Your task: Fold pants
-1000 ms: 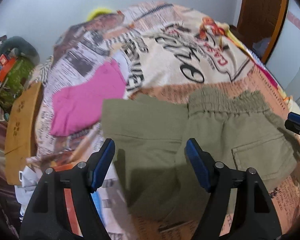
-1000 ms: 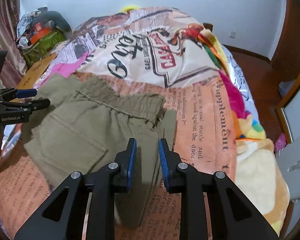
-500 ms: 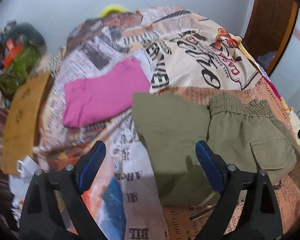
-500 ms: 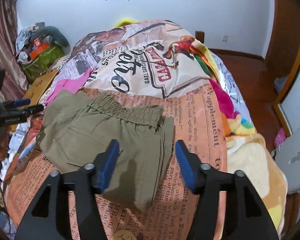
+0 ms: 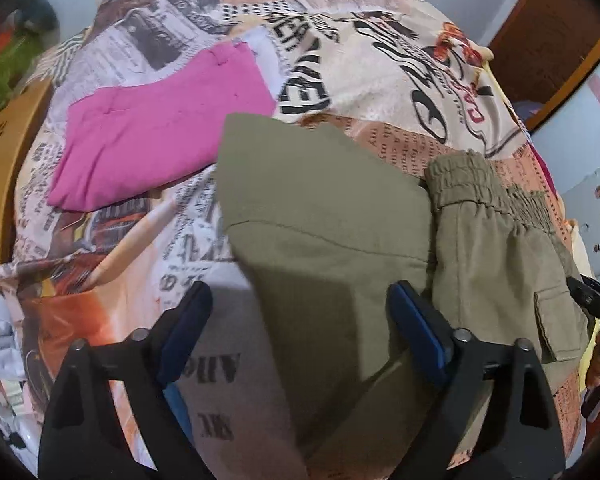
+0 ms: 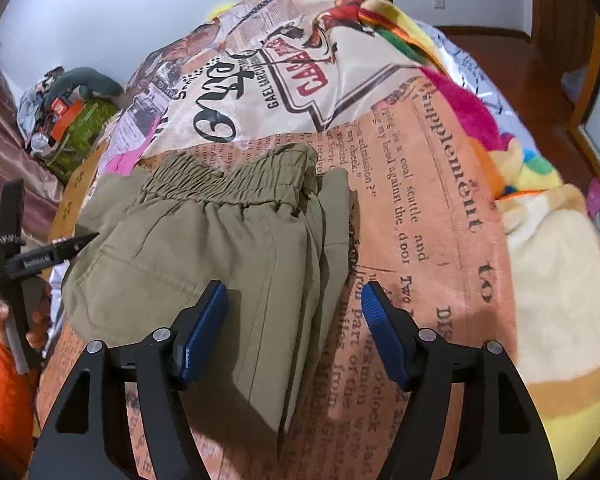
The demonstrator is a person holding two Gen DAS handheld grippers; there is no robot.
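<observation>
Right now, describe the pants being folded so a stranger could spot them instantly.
On the newspaper-print bedspread lies one olive-green cotton pair of pants, folded, directly ahead of both open tools. Unlike the flat pink garment beside it, it has a gathered elastic waistband and a flap pocket.

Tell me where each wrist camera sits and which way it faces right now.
Left wrist: on the left hand-held gripper, open, facing across the bed at the pants and pink cloth.
Right wrist: on the right hand-held gripper, open, over the pants' edge; the left hand shows.
Shared: pants, bed, each other's gripper.
</observation>
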